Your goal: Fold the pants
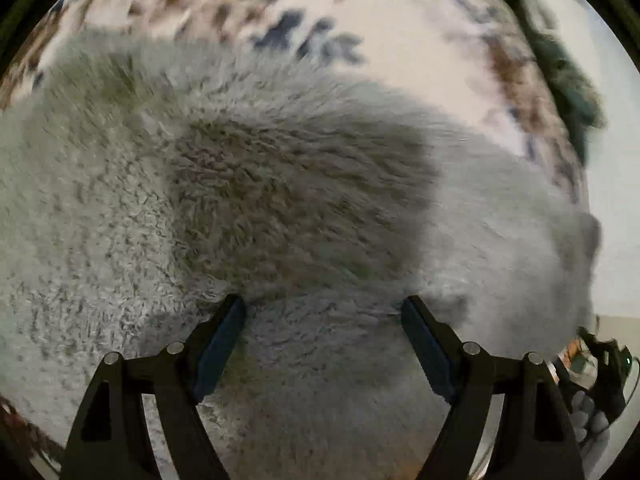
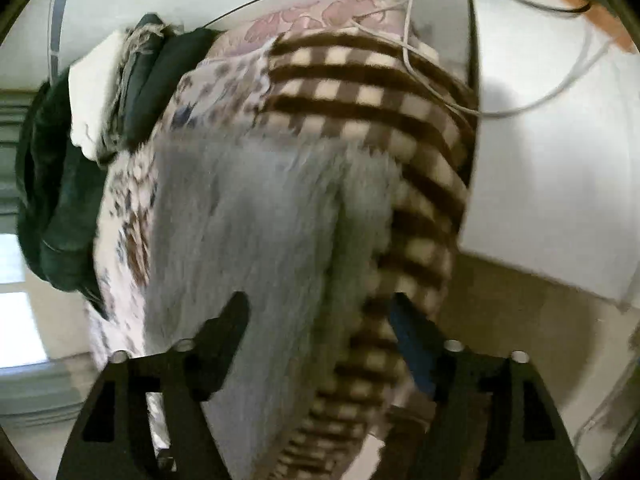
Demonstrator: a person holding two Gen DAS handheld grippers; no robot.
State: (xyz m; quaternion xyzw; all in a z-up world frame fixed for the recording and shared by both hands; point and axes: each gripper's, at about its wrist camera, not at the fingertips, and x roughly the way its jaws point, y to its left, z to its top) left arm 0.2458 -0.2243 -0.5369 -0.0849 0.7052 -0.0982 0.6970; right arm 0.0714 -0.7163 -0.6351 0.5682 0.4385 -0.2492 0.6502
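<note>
Fluffy grey pants [image 1: 248,200] spread on a patterned bedsheet [image 1: 420,40].

The left gripper [image 1: 322,312] hangs just over the pants with its fingers spread wide, pinching nothing. The right gripper [image 2: 320,312] is spread too (the view is blurred), over the pants' edge beside a brown checked blanket [image 2: 400,120]; dark green clothes [image 2: 60,200] lie at the far side.

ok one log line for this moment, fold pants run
left gripper: open, over grey fleece pants | right gripper: open, nothing held | pants on patterned bedding | fold: unclear
</note>
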